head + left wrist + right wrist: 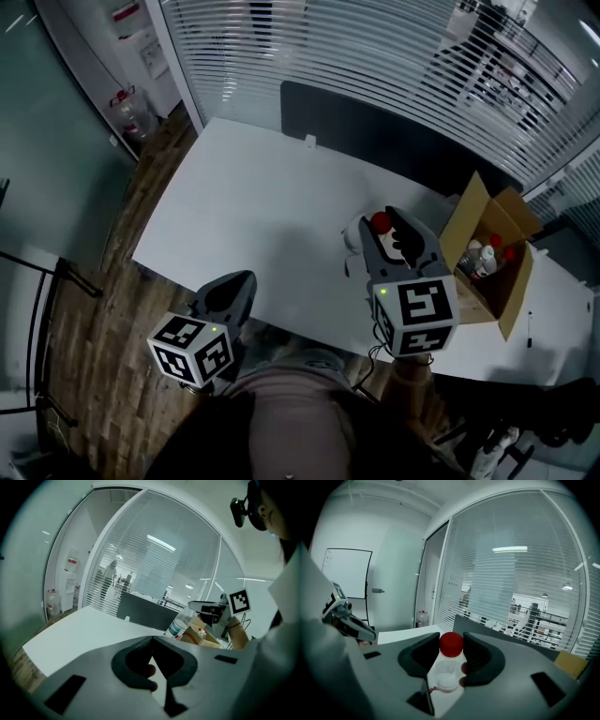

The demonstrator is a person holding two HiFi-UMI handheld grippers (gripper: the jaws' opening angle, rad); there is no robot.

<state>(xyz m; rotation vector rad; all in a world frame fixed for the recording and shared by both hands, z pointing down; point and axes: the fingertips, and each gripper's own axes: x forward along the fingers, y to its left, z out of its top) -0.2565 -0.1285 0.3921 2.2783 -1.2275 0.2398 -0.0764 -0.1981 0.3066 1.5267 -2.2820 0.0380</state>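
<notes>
White table (234,206) fills the head view's middle. Right of centre, the right gripper (451,649) pinches a red-capped bottle (448,671) near a cardboard box (473,220). Lower left, the left gripper (151,641) has its fingers pressed together.

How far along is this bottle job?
Looks done: a few bottles lie in the open brown cardboard box. In hand: the right gripper clamps a clear plastic bottle with a red cap. Remaining: that bottle is not yet in the box; the left gripper is shut, empty.
</notes>
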